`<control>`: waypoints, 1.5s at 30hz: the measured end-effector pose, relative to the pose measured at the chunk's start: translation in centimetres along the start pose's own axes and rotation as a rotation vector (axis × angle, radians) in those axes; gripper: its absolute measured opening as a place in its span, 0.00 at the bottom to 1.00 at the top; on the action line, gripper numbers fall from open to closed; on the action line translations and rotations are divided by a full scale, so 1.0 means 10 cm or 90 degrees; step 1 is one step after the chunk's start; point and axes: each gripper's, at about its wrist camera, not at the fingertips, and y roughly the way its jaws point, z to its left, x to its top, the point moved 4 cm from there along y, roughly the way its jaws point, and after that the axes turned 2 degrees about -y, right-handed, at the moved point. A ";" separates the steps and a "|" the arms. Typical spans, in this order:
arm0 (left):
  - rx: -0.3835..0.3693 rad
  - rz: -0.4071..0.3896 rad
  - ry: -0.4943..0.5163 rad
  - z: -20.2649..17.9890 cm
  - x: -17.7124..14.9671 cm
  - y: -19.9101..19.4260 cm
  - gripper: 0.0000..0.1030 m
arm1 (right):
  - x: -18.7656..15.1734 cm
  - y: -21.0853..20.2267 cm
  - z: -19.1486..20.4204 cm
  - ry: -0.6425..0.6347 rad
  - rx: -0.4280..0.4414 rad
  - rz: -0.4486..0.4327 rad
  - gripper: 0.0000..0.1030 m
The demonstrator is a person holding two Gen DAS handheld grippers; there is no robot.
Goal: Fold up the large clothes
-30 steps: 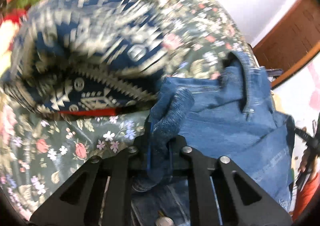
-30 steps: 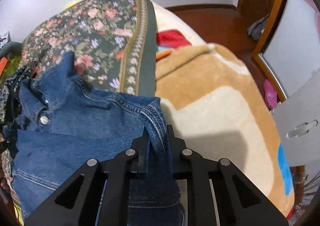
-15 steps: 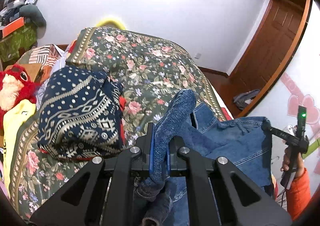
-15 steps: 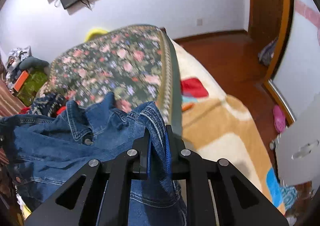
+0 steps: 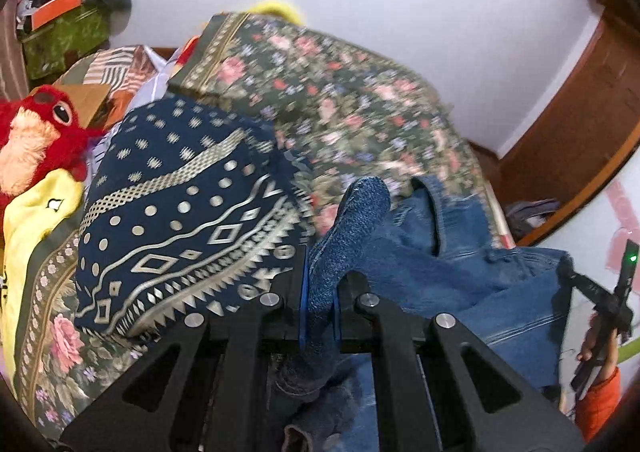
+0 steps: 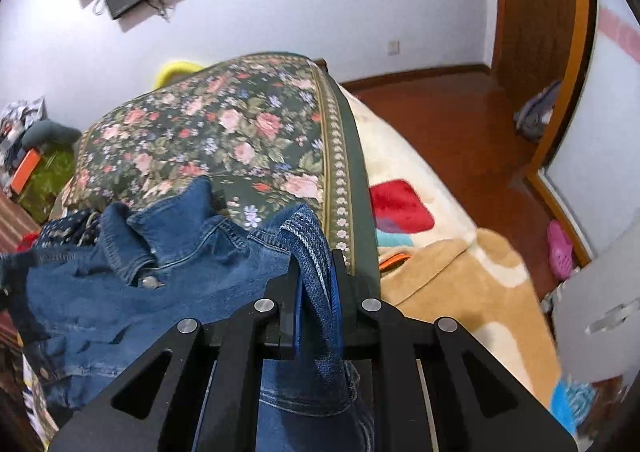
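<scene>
A blue denim jacket (image 5: 460, 276) hangs stretched between my two grippers above the bed. My left gripper (image 5: 320, 292) is shut on a fold of its denim, which sticks up between the fingers. My right gripper (image 6: 316, 292) is shut on another edge of the jacket (image 6: 120, 292); the collar and a metal button show to the left in the right wrist view. The right gripper also shows at the far right of the left wrist view (image 5: 604, 304), held in a hand with an orange sleeve.
A floral bedspread (image 5: 340, 100) covers the bed (image 6: 224, 132). A folded navy patterned garment (image 5: 188, 212) lies to the left, with a red plush toy (image 5: 36, 132) and yellow cloth beyond. A tan and cream blanket (image 6: 460, 284) lies at the right. Wooden floor and a door are behind.
Both grippers rose with the jacket from low over the bed, then the left one tipped slightly down again. The jacket has stayed gripped at both ends.
</scene>
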 end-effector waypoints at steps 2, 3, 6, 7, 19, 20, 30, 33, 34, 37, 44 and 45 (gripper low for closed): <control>0.013 0.015 -0.005 0.10 -0.03 0.15 0.08 | -0.05 0.13 -0.03 -0.004 -0.011 0.015 0.10; 0.016 0.020 -0.008 0.14 -0.04 0.20 0.08 | -0.07 0.18 -0.05 -0.007 -0.016 0.021 0.10; 0.030 0.038 -0.017 0.25 -0.09 0.39 0.09 | -0.16 0.36 -0.09 -0.013 -0.030 0.047 0.11; 0.032 0.041 -0.023 0.27 -0.11 0.43 0.09 | -0.19 0.41 -0.11 -0.016 -0.036 0.054 0.11; 0.086 0.056 0.027 0.15 -0.16 0.32 0.12 | -0.21 0.13 -0.07 -0.069 -0.075 0.053 0.19; 0.090 0.053 0.034 0.13 -0.16 0.26 0.12 | -0.20 0.08 -0.04 -0.078 -0.071 0.047 0.19; 0.050 0.002 0.083 -0.16 -0.30 -0.58 0.12 | -0.23 -0.90 0.40 -0.175 -0.034 -0.064 0.60; 0.038 -0.018 0.109 -0.28 -0.42 -0.90 0.21 | -0.31 -1.20 0.50 -0.188 -0.015 -0.094 0.71; 0.034 -0.023 0.115 -0.31 -0.46 -0.99 0.24 | -0.36 -1.31 0.53 -0.190 -0.005 -0.099 0.72; 0.024 -0.040 0.137 -0.39 -0.61 -1.24 0.37 | -0.48 -1.47 0.57 -0.196 0.014 -0.098 0.78; 0.005 -0.018 0.162 -0.41 -1.12 -1.53 0.49 | -0.89 -1.68 0.56 -0.233 0.006 -0.078 0.80; 0.003 -0.007 0.160 -0.39 -1.23 -1.54 0.49 | -0.95 -1.69 0.55 -0.234 0.005 -0.071 0.80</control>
